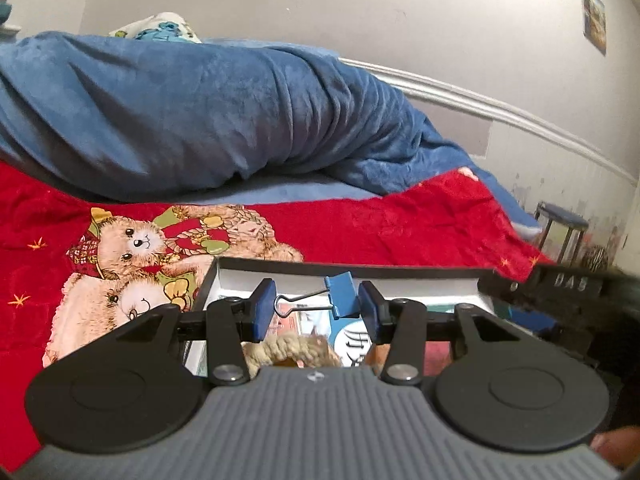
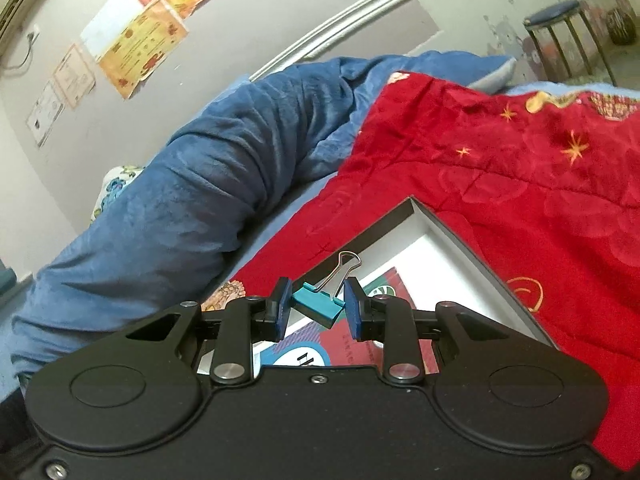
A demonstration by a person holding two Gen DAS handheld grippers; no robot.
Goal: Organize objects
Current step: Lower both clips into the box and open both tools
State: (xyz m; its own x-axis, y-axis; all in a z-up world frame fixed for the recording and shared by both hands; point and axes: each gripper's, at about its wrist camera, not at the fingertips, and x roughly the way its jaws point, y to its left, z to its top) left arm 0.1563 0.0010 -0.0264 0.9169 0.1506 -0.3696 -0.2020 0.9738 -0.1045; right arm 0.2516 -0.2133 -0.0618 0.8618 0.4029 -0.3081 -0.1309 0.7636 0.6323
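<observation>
L gripper (image 1: 316, 306): clamped on blue metal binder clip (image 1: 340, 295), wire handle pointing to its left pad, held over box.
R gripper (image 2: 316, 307): clamped on teal metal binder clip (image 2: 318, 307), tilted, silver wire handles sticking up.
Box: shallow white cardboard tray w/ dark rim (image 2: 472, 236) on red bear-print blanket (image 1: 360, 224); printed cards + braided rope inside.
Behind: rumpled blue fleece blanket (image 1: 192, 112).

Red blanket (image 1: 400, 224) w/ teddy-bear print & gold stars; plain blue blanket (image 1: 200, 112) behind it. On red blanket: blue binder clip (image 1: 340, 294), teal binder clip (image 2: 318, 306).
</observation>
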